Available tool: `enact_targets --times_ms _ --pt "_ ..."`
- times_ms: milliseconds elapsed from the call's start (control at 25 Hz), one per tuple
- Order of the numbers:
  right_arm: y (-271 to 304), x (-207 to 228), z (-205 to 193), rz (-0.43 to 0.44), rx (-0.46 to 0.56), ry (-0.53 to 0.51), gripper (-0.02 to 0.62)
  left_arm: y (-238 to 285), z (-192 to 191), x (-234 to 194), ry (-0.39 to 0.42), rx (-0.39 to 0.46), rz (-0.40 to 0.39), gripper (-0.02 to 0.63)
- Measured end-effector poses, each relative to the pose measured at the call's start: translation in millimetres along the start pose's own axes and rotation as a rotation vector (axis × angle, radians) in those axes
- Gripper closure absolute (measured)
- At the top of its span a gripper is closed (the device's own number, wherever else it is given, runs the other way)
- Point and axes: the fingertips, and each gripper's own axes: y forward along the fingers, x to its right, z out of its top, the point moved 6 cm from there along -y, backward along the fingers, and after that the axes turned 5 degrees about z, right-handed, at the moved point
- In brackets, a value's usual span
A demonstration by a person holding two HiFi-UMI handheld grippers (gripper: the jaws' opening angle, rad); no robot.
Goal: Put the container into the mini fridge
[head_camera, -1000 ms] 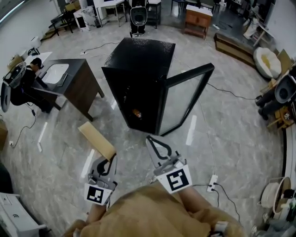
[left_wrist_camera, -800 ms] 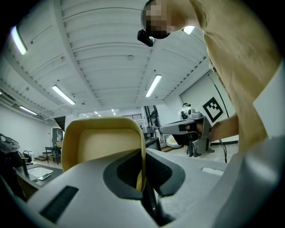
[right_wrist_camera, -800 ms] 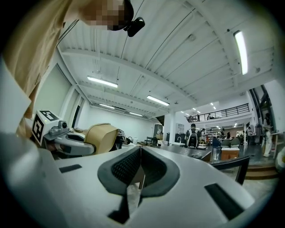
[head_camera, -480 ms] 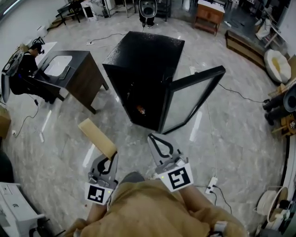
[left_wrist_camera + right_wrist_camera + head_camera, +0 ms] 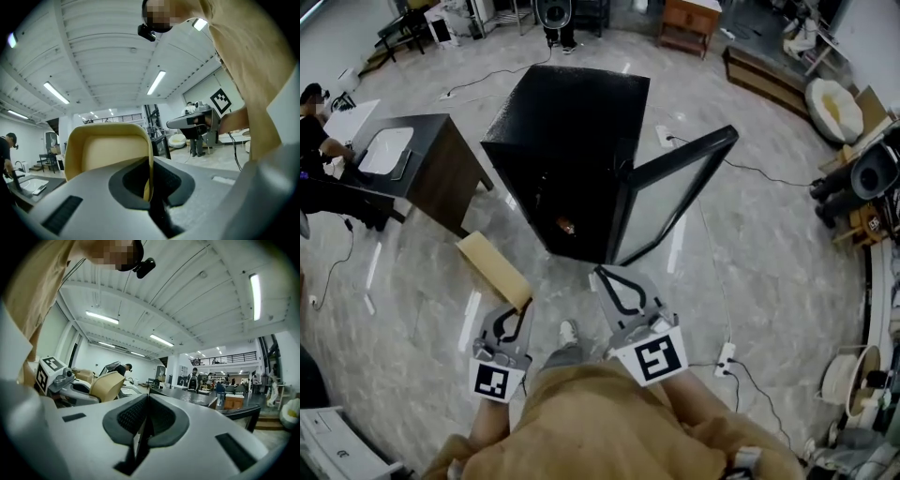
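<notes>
**What stays out of your sight**

At 12 o'clock the inside of the mini fridge (image 5: 572, 141) is almost black. The orange spot (image 5: 566, 226) low in its opening is too small for you to name. The container (image 5: 492, 267) runs off toward 11 o'clock from your left gripper (image 5: 523, 311), and its near end is lost behind the jaws. In the left gripper view, the gripper's grey body covers the container's lower part. At 9 o'clock the picture's edge cuts off the seated person (image 5: 314, 112). At 7 o'clock it also cuts off the white unit (image 5: 337, 455).
</notes>
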Motion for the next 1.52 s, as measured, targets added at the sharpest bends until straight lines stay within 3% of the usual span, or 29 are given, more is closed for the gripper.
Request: enact_targets --times_ms 80,160,240,400,440,880,1120,1520 --pt "7.0 2.7 -1.6 -0.013 -0.015 -0.006 0.594 11.5 0.6 -11.6 0.056 0.001 -0.045 0.603" --pt "13.8 3.7 -5.7 -0.022 -0.031 0.001 0.594 20.4 -4.3 -19.5 -0.022 -0.021 -0.062 0.603" --pt "21.4 3.2 -11.9 -0.025 -0.046 0.017 0.594 30.1 -9.7 -25.8 -0.036 -0.037 -0.096 0.603" --pt "35.9 3.9 -30.6 -0.027 -0.074 0.052 0.594 51.8 -20.8 -30.6 0.159 -0.030 -0.212 0.603" --pt "39.3 5.5 -35.7 -0.030 -0.079 0.055 0.594 57.1 -25.0 -31.1 0.175 -0.033 -0.233 0.603" --pt "77.4 19.9 -89.2 -0.069 -0.163 0.119 0.594 115.9 -75.7 -44.1 0.128 -0.077 -0.370 0.603" --pt "95.6 21.1 -104.5 -0.078 -0.189 0.130 0.594 139.9 -98.6 -49.3 0.083 -0.110 -0.408 0.603" --pt "127.7 28.8 -133.7 -0.043 -0.197 0.116 0.594 187.6 -144.2 -57.8 0.103 -0.176 -0.438 0.603"
